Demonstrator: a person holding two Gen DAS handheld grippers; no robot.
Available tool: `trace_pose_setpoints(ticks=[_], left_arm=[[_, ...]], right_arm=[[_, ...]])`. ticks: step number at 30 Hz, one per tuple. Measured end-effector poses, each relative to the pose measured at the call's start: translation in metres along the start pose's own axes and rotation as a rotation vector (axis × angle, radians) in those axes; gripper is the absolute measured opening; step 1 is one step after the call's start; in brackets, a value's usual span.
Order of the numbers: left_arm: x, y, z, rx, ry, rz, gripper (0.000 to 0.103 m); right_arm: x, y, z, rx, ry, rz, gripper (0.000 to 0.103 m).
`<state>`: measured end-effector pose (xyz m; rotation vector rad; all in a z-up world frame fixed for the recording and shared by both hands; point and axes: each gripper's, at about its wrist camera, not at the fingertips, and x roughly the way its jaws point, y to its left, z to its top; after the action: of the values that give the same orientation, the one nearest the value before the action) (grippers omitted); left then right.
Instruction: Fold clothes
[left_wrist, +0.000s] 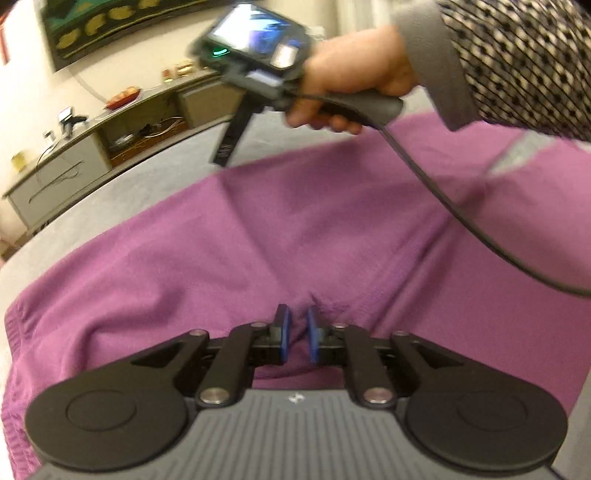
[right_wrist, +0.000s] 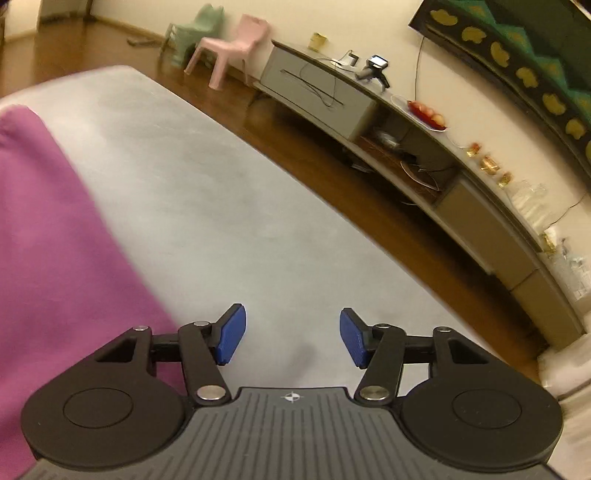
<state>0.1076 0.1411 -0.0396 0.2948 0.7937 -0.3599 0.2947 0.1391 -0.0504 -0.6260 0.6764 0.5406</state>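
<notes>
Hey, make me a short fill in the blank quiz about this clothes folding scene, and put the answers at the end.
1. The garment spread on the grey surface is ____ in colour.
2. The right gripper has its jaws ____, with nothing between them.
3. The left gripper has its blue pads nearly together, pinching a bit of the ____.
4. Of the two plastic chairs by the wall, the pink chair stands beside a ____ one.

Answers: purple; open; garment; green
</notes>
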Motion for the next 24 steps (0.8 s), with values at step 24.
trace_pose_setpoints(ticks=[24], left_arm=[[-0.02, 0.1, 0.031, -0.302, 0.005, 0.582, 0.017]], right_arm=[[-0.247, -0.217, -0.362, 0.64, 0.176, -0.094, 0.082]])
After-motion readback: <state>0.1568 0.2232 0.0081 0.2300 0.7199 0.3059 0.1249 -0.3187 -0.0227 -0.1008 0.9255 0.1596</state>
